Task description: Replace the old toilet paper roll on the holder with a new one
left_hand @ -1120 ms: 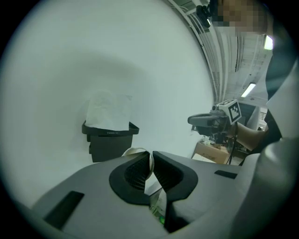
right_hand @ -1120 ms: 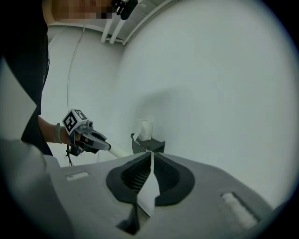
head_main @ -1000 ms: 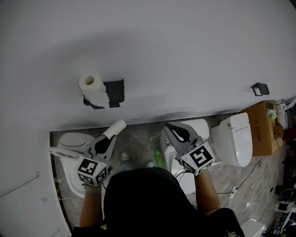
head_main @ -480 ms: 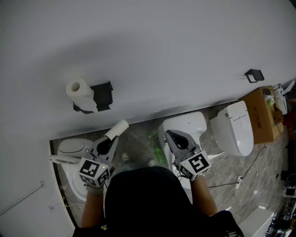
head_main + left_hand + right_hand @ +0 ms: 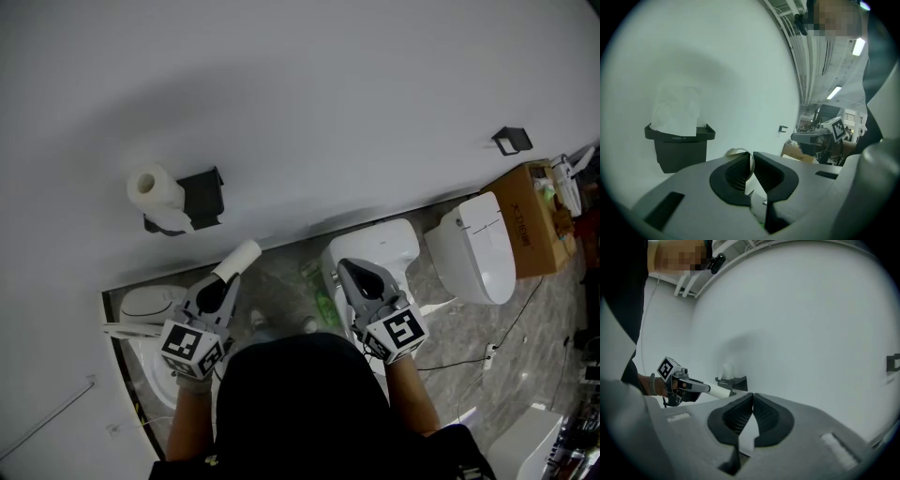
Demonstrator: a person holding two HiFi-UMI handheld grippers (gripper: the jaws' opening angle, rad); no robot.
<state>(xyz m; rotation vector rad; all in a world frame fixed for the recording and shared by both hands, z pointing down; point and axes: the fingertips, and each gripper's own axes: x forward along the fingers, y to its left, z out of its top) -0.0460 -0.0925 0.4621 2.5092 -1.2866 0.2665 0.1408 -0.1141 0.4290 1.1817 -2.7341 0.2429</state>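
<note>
On the wall, the black holder [image 5: 202, 192] bore a white toilet paper roll [image 5: 150, 187] and had drifted leftward in the head view. The left gripper [image 5: 223, 277] pinched a bare white cardboard tube [image 5: 240, 257] (probably the old core), and the right gripper [image 5: 352, 274] was closed and empty, so the swap seemed done.

Toilets [image 5: 377, 255], cardboard box [image 5: 531, 227] on marble floor [image 5: 459, 328]
</note>
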